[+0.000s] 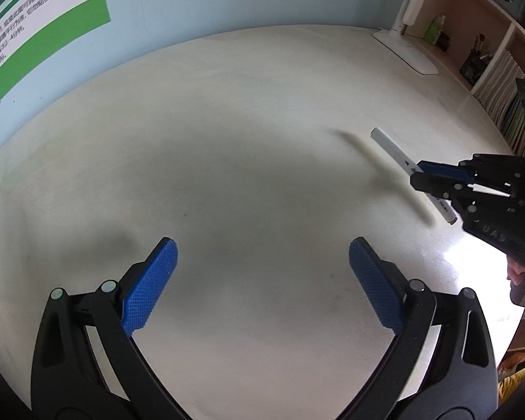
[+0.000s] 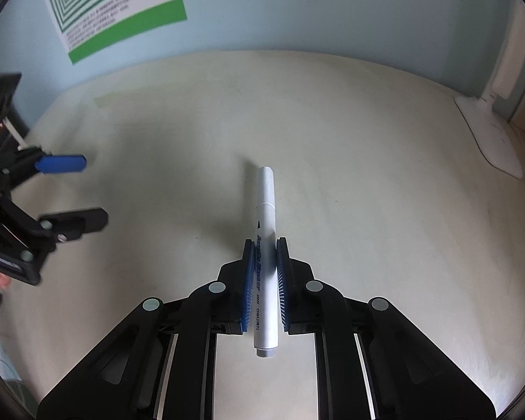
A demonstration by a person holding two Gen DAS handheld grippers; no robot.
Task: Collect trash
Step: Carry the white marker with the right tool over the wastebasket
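Right gripper (image 2: 265, 273) is clamped on the marker (image 2: 265, 231) just over the table (image 2: 367, 192) – lift straight, keep it level; left gripper (image 1: 262, 280) hangs spread, empty – keep clear

My left gripper (image 1: 262, 280) has glossy black plastic arms branching in a V, with round silver rivet heads at the pivots and triangular cut-outs lower down. Its fingers (image 1: 150, 287) carry bright blue pads with a fine dotted texture. My right gripper (image 2: 265, 280) is built the same: black linkage, four silver rivets, blue ribbed pads, pale rails behind, and raised digits moulded into its black housing
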